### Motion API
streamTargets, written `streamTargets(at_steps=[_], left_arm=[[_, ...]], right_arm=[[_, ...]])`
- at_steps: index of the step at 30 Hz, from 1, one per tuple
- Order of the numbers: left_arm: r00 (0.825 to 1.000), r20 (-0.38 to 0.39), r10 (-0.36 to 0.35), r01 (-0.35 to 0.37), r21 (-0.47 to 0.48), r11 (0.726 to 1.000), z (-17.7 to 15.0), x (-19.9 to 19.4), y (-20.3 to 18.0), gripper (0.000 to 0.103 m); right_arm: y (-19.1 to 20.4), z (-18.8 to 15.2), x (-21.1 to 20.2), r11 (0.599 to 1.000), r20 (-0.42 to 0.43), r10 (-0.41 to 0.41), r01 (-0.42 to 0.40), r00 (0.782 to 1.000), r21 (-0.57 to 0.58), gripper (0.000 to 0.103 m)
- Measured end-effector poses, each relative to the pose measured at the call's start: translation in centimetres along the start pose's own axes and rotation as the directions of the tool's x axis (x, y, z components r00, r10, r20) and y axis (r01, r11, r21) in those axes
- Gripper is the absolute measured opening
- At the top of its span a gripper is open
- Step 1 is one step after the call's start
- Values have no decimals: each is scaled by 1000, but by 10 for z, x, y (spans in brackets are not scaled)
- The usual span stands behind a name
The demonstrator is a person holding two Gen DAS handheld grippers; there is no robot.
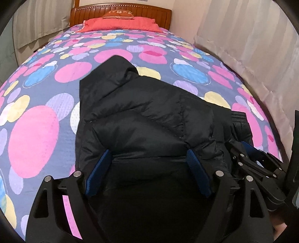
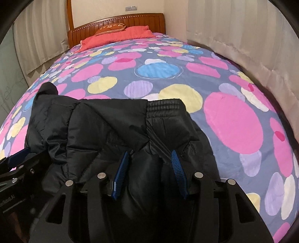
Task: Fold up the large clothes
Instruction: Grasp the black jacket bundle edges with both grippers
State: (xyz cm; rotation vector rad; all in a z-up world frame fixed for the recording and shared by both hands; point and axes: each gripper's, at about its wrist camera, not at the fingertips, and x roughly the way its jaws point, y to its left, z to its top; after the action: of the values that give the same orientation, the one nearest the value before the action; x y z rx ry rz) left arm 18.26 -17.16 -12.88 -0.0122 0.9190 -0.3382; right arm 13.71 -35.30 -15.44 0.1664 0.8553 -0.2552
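Note:
A black puffer jacket lies partly folded on the bed, its hood pointing toward the headboard. It also shows in the right wrist view, with an elastic cuff at its far edge. My left gripper stands wide open with the jacket's bulk between its blue pads. My right gripper holds a bunch of jacket fabric between its blue pads, the jaws partly closed on it. The right gripper also shows at the right of the left wrist view.
The bed has a purple cover with big pink, blue and yellow circles. A red pillow and a wooden headboard stand at the far end. Curtains hang close along the right side.

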Motion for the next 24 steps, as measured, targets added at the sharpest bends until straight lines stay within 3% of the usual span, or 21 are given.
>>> streamTargets(at_steps=[8,24], left_arm=[[999,18,38,-38,34,999,-6,19,-5,84],[998,41,41,-43,46,998,-10,28,-2,84]], right_arm=[[-5,-8,17,999,8,20,-20,1000,26,48],[-2,-16,21,1000,48,2,-4,999,30,48]])
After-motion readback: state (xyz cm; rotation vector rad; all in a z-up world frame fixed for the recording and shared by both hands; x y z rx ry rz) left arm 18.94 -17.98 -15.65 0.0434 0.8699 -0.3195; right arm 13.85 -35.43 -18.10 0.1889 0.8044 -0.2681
